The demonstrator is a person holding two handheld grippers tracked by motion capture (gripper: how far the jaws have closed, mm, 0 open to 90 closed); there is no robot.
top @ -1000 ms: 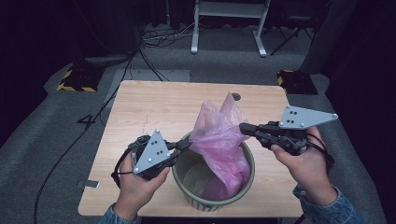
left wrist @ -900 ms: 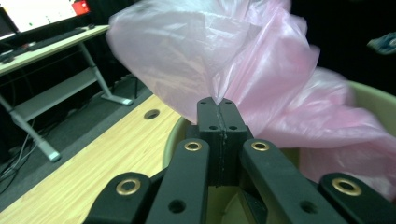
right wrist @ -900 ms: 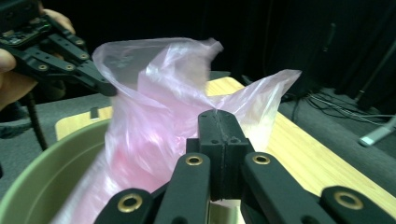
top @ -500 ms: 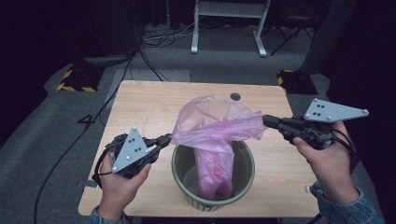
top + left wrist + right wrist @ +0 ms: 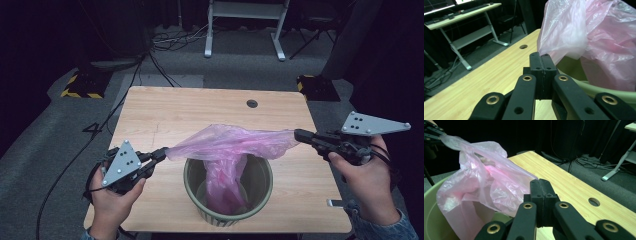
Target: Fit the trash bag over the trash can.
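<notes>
No writing or label can be read on anything here. On the left, the left hand [image 5: 114, 197] comes up from the near table edge with the forearm angled inward, holding the left gripper [image 5: 161, 154] low and nearly level, its tip aimed toward the middle. Its jaws are pressed together, pinching one edge of the pink plastic bag [image 5: 235, 145]; in the left gripper view the film bunches right at the closed tips [image 5: 543, 58].

Between the two grippers the bag is drawn out into a wide band, and its lower part hangs down into the green bin [image 5: 260, 197] just below and between the tips. The bin stands close to the near edge of the wooden table [image 5: 190, 110].

On the right, the right hand [image 5: 367, 180] holds the right gripper [image 5: 300, 135] slightly higher, pointing back toward the left one, jaws likewise clamped on the bag's other edge [image 5: 543, 182].

Beyond both tips the tabletop lies bare as far as the small round hole [image 5: 252, 103] near the far edge. Each hand sits near its own side edge.
</notes>
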